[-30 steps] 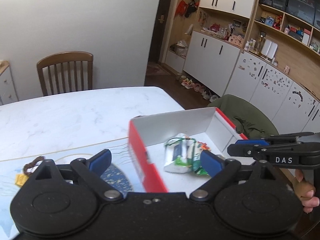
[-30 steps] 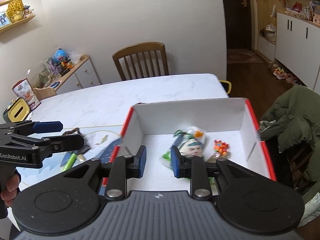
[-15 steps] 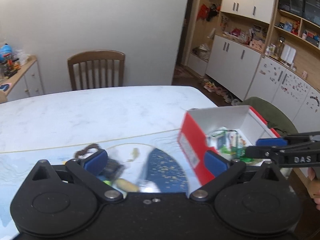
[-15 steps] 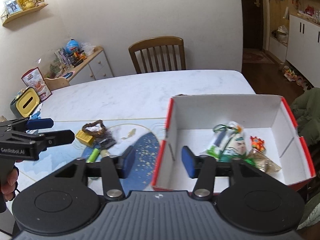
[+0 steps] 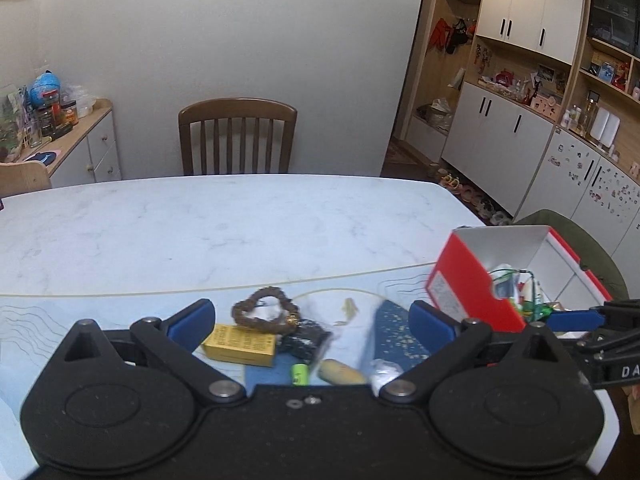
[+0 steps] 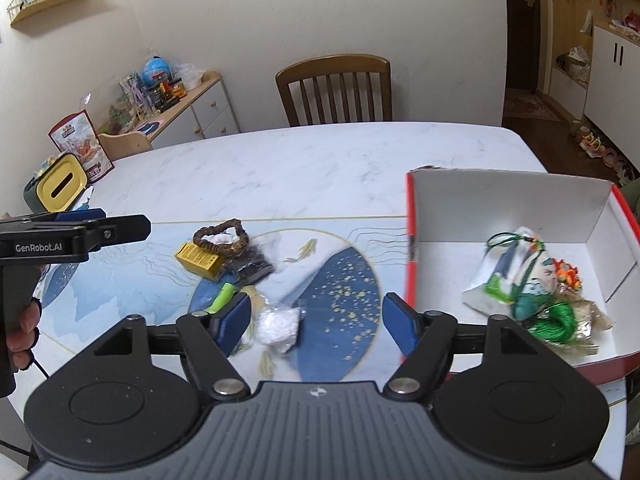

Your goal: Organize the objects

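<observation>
While both spread empty, right gripper (image 6: 316, 322) hovers above white packet (image 6: 279, 325).

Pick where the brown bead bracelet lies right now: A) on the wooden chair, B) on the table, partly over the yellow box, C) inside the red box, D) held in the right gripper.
B: the bead bracelet rests on the table, overlapping the yellow box, outside the red box; the right gripper is open and empty.

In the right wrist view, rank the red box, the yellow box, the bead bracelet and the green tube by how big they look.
1. Red box, by far the largest.
2. Yellow box and bead bracelet: these look alike and overlap, so no ranking between them.
3. Green tube, smallest, though partly hidden behind the right tongs.
</observation>
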Motion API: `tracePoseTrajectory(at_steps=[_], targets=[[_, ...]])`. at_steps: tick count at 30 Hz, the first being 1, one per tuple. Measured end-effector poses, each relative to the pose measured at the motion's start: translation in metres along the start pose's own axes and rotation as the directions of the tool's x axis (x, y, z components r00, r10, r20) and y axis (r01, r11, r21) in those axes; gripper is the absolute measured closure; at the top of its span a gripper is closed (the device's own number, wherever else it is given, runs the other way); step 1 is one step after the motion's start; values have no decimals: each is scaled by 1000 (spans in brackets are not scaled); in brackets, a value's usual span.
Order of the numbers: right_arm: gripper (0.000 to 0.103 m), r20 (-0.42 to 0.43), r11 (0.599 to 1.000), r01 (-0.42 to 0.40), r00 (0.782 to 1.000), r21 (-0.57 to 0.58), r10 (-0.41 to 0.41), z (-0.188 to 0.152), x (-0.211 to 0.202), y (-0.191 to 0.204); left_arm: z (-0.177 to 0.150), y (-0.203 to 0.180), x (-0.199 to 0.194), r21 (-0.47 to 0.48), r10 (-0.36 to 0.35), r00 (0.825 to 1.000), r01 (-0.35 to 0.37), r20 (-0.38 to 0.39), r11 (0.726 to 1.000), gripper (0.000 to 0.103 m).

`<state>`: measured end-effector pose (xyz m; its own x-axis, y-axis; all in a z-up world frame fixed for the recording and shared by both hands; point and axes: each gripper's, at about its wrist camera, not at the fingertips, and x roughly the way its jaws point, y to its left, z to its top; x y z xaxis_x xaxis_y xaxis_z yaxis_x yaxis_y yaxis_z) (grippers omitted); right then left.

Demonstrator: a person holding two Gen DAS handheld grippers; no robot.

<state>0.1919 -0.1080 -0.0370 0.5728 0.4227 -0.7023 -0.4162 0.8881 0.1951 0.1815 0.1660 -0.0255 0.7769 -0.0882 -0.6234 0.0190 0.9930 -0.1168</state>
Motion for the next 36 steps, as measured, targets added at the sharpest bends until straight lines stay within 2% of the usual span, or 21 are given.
tracePoseTrajectory(at_steps=[4,13,21,30,36], targets=[[21,6,1000,6,1000,-7,-6,-2,9,13,-2,16,9,-17,7,1000,-7,-8,1000,0],[19,25,999,42,999,-17,-42,-6,38,35,-3,42,41,6,28,999,-27,-32,1000,0],[18,-24,998,68,997,-8,-68,-11,68,42,-2,52,71,15,14,999,-13,-32,1000,0],[18,-109,995,90,990,-37,-93,-14,97,46,-3,70,108,3,35,996,-35,-81,999,1],[18,-155,995,99,983,8,-96,-15,115,39,-5,77,123,7,43,993,-43,-111,999,1]])
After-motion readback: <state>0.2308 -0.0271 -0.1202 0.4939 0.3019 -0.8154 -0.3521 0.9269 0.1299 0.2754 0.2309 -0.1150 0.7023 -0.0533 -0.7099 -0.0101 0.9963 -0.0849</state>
